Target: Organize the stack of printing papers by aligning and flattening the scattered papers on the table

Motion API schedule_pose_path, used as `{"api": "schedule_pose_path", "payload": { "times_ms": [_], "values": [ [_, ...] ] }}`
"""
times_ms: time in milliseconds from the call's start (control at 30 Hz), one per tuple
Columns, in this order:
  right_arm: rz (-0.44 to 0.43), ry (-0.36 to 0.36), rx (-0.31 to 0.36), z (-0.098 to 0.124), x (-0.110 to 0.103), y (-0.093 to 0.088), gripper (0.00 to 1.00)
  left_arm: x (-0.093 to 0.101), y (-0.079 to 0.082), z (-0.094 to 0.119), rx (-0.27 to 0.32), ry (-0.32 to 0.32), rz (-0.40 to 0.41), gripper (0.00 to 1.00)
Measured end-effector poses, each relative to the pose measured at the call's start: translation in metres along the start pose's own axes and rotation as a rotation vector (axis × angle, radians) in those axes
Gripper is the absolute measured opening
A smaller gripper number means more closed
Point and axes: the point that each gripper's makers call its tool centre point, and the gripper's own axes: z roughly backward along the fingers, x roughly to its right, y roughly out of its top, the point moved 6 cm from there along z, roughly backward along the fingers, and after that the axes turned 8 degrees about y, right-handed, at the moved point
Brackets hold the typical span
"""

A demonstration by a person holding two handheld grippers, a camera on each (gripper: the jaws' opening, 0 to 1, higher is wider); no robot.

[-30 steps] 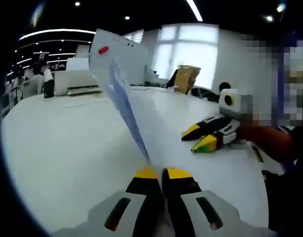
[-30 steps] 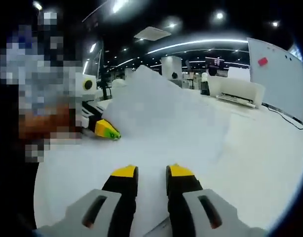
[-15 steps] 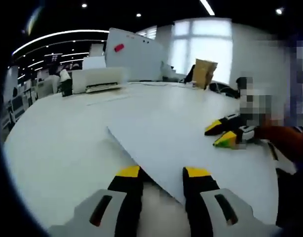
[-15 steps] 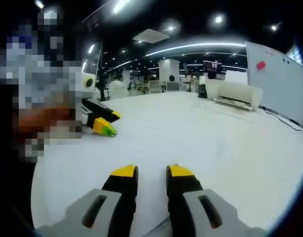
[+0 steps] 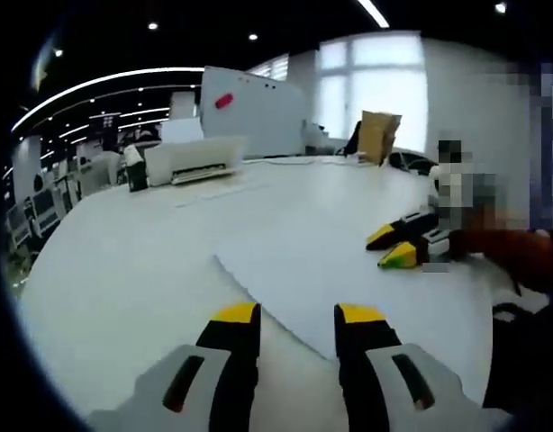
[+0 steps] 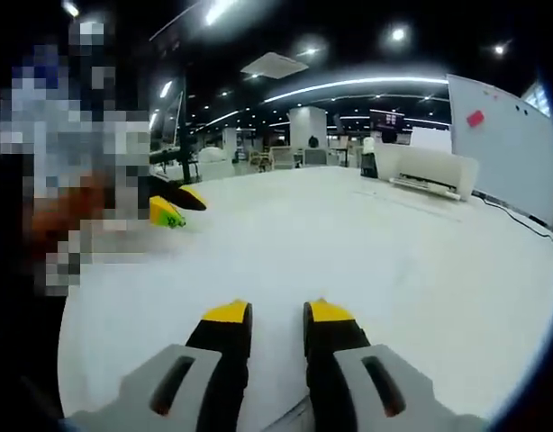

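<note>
- A sheet of printing paper (image 5: 303, 274) lies flat on the white worktop (image 5: 123, 261), its near corner just ahead of the left claw (image 5: 296, 315).
- The left claw is spread wide, gripping nothing.
- The right claw (image 6: 266, 313) is held low over the worktop with a narrow gap between its tips; whether it pinches paper cannot be told.
- A printer (image 5: 194, 159) and a whiteboard (image 5: 254, 111) stand at the far end.

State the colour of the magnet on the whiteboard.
Red. The magnet on the whiteboard shows best in the left gripper view.
</note>
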Motion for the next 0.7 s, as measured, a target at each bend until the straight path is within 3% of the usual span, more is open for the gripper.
{"api": "schedule_pose_path", "payload": {
  "times_ms": [67, 133, 233, 333, 600, 700],
  "values": [
    [-0.003, 0.000, -0.010, 0.000, 0.000, 0.001, 0.19, -0.001, -0.002, 0.000, -0.004, -0.001, 0.005, 0.36],
    [-0.061, 0.020, -0.023, 0.001, 0.000, 0.002, 0.20, -0.001, -0.002, 0.001, -0.005, -0.003, 0.012, 0.36],
    [-0.061, 0.033, 0.013, 0.006, 0.000, 0.008, 0.20, -0.001, 0.000, 0.004, 0.002, -0.002, 0.015, 0.36],
    [-0.060, 0.034, 0.017, 0.008, 0.000, 0.009, 0.21, 0.000, 0.001, 0.007, 0.004, -0.005, 0.015, 0.36],
    [0.009, 0.004, -0.018, 0.040, -0.006, 0.013, 0.35, 0.005, 0.003, 0.019, 0.013, -0.024, 0.001, 0.40],
    [0.009, 0.004, -0.029, 0.048, -0.011, 0.012, 0.36, 0.008, -0.001, 0.023, 0.008, -0.065, 0.008, 0.44]
  ]
}}
